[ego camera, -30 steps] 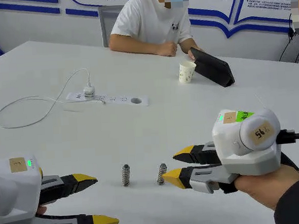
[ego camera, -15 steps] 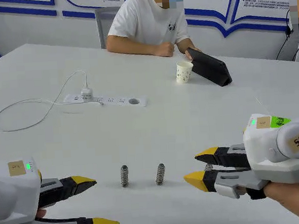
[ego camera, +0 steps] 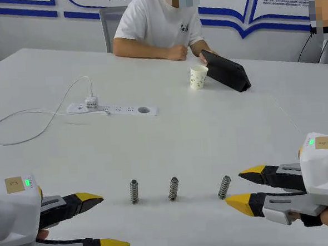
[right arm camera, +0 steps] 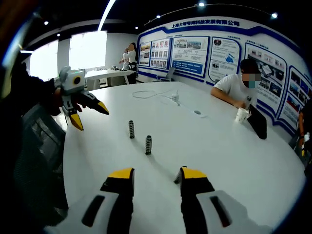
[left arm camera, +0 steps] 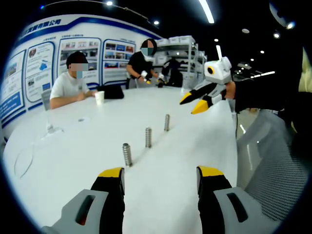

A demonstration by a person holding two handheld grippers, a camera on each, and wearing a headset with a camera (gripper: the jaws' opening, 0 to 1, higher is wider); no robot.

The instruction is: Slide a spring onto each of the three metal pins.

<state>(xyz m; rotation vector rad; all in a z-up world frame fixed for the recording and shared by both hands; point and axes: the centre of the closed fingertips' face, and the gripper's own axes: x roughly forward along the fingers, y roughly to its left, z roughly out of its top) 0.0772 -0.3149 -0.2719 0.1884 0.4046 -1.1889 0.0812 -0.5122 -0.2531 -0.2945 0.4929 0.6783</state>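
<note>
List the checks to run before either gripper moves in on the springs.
1. Standing in a row are the left spring, middle spring and right spring: ok.
2. Is the right spring upright: not ok, it leans.
3. Is the left gripper open and empty: ok.
4. Is the right gripper open and empty: ok.
5. Is the right gripper apart from the right spring: cannot tell.
6. Are the pins inside the springs: cannot tell.

The springs (ego camera: 173, 188) look like ribbed grey metal with a dull shine. The counter (ego camera: 209, 131) is smooth and white, softly glossy. On my left gripper (ego camera: 114, 222) and right gripper (ego camera: 233, 187) the fingers (ego camera: 69, 206) are matt black plastic with yellow tips, the housings smooth white plastic. The cup (ego camera: 198, 77) looks like paper.
</note>
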